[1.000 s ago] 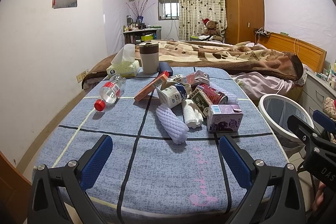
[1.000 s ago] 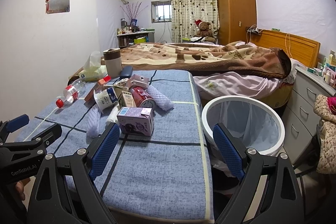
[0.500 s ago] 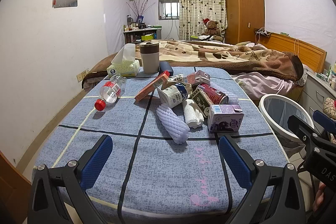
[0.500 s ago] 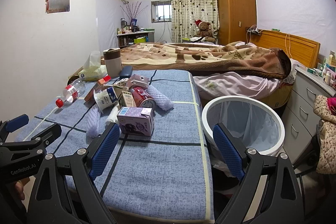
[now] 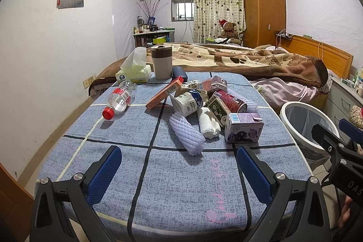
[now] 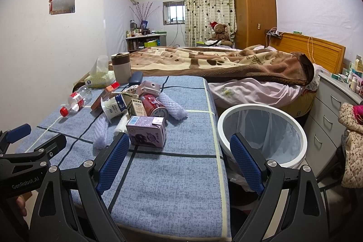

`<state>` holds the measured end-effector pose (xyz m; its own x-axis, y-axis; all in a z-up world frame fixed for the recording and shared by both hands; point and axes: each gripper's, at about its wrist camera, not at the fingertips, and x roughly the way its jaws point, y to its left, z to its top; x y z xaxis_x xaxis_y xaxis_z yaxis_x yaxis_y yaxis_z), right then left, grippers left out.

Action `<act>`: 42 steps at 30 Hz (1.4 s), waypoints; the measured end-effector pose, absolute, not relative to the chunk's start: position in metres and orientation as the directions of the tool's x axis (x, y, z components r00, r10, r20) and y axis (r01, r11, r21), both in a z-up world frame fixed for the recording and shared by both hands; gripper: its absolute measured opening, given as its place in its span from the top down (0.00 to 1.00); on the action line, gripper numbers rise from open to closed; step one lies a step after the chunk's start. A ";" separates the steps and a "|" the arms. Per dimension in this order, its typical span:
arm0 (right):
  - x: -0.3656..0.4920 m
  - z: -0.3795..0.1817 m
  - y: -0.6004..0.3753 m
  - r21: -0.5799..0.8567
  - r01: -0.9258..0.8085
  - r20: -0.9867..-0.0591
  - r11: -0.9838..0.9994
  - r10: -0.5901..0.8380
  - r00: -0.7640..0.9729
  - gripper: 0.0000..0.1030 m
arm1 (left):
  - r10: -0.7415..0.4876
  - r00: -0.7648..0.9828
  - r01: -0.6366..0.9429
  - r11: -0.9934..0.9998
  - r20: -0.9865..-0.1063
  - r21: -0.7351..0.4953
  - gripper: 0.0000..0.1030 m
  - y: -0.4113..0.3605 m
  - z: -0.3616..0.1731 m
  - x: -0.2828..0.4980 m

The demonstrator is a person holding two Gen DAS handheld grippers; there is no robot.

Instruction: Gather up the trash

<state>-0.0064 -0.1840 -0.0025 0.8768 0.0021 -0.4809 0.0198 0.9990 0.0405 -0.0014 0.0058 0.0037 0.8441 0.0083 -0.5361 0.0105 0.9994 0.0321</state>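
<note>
We held both hand-held grippers, left [image 5: 178,168] and right [image 6: 179,157], spread wide and empty over the bare near part of the surface [image 6: 172,183], with open room there. The trash lay ahead in a tight heap: carton [image 6: 146,134] nearest, foam sleeve [image 5: 186,135], can [image 6: 153,105], cup [image 5: 187,103], bottle [image 5: 118,99] apart at left. We judged that lifting one piece could topple its neighbours, and the can might roll off the right edge. The bin [image 6: 262,134] stood just beside that edge.
</note>
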 end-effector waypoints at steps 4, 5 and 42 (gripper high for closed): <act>-0.007 -0.003 -0.184 0.040 0.020 -0.480 0.999 0.001 0.877 0.10 | 0.008 0.844 0.010 0.999 -0.537 0.031 0.00 0.006 0.004 -0.001; -0.006 -0.002 -0.184 0.040 0.019 -0.481 0.999 0.002 0.877 0.10 | 0.009 0.844 0.010 0.999 -0.536 0.031 0.00 0.006 0.004 -0.001; 0.015 -0.002 -0.195 0.060 0.026 -0.478 0.998 0.006 0.878 0.10 | -0.011 0.811 0.023 1.000 -0.585 0.013 0.00 0.013 -0.012 0.024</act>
<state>0.0149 -0.1948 -0.0019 0.8783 0.0056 -0.4781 0.0264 0.9978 0.0602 0.0242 0.0132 -0.0119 0.8108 -0.0113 -0.5853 0.0232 0.9996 0.0129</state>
